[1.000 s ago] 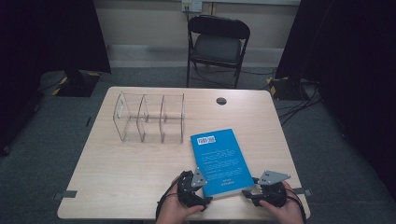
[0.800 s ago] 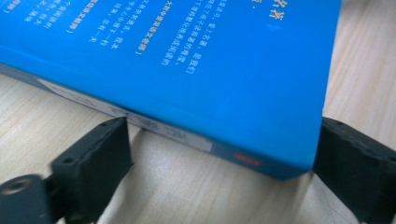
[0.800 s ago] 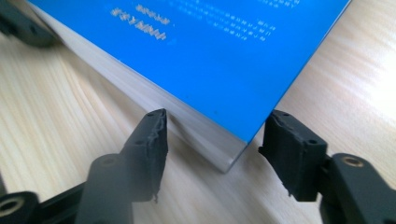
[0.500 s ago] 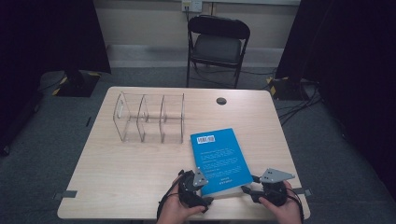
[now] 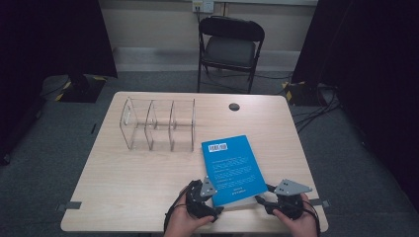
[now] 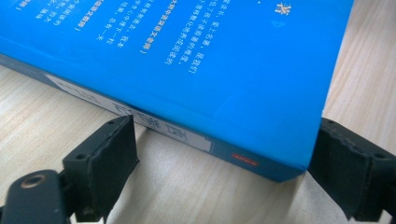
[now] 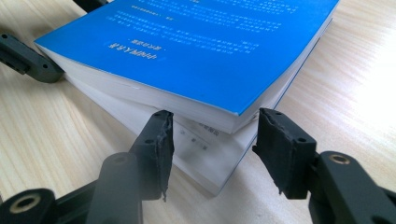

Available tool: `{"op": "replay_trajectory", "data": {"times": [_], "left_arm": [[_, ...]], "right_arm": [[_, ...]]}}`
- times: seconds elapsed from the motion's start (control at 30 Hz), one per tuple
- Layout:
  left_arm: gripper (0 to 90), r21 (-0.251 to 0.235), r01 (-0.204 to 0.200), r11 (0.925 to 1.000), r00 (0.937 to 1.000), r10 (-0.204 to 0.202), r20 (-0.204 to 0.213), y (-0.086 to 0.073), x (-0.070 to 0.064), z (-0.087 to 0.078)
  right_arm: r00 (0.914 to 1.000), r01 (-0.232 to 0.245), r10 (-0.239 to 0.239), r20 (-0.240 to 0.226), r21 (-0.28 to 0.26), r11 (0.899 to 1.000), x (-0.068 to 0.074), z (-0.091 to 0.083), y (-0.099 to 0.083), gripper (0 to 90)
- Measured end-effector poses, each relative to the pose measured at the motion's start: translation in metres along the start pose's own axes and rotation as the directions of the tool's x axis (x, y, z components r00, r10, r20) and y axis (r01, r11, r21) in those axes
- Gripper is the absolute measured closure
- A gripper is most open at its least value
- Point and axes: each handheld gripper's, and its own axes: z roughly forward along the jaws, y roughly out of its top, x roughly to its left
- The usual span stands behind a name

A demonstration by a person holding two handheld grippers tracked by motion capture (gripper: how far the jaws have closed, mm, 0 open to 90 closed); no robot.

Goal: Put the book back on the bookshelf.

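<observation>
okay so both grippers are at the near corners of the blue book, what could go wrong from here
1. The book looks like two stacked books in the right gripper view; the right gripper, jaws open at the corner, might catch the top one alone and slide it off.
2. The left gripper straddles only the spine corner, so a pinch there could slip or bend the cover.
3. The books lie near the table front edge, so a nudge might push them off.

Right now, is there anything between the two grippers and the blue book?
Nothing visible. The left gripper is open at the blue book near corner on the spine side; the right gripper is open around its other near corner.
</observation>
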Motion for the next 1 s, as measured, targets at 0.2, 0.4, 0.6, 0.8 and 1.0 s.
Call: {"op": "replay_trajectory", "data": {"times": [0.2, 0.4, 0.6, 0.8, 1.0], "left_arm": [[16.8, -0.063, -0.012, 0.998, 0.9999, 0.013, 0.01, 0.007, -0.003, -0.014], [16.2, -0.092, -0.04, 0.995, 0.9982, 0.043, 0.041, 0.027, -0.011, -0.013], [17.5, -0.099, -0.069, 0.9927, 0.9969, 0.072, 0.03, 0.051, -0.024, 0.004], [17.9, -0.136, -0.06, 0.9889, 0.9974, 0.065, 0.032, 0.061, -0.028, 0.024], [17.1, -0.116, -0.103, 0.9879, 0.9947, 0.101, -0.018, 0.063, -0.031, 0.032]], "right_arm": [[0.9999, -0.007, 0.007, 0.01, -0.022, 1.0, 0.002, -0.002, 0.004, 46.7], [0.9997, -0.023, 0.023, 0.007, -0.033, 0.999, 0.002, -0.002, 0.006, 46.8], [0.9995, -0.031, 0.031, 0.005, -0.036, 0.999, 0.002, -0.002, 0.007, 46.9], [0.998, -0.064, 0.063, -0.006, -0.036, 0.997, 0.001, -0.003, 0.007, 47.1], [0.9962, -0.086, 0.086, -0.013, -0.043, 0.995, 0.0, -0.003, 0.008, 47.2]]}}
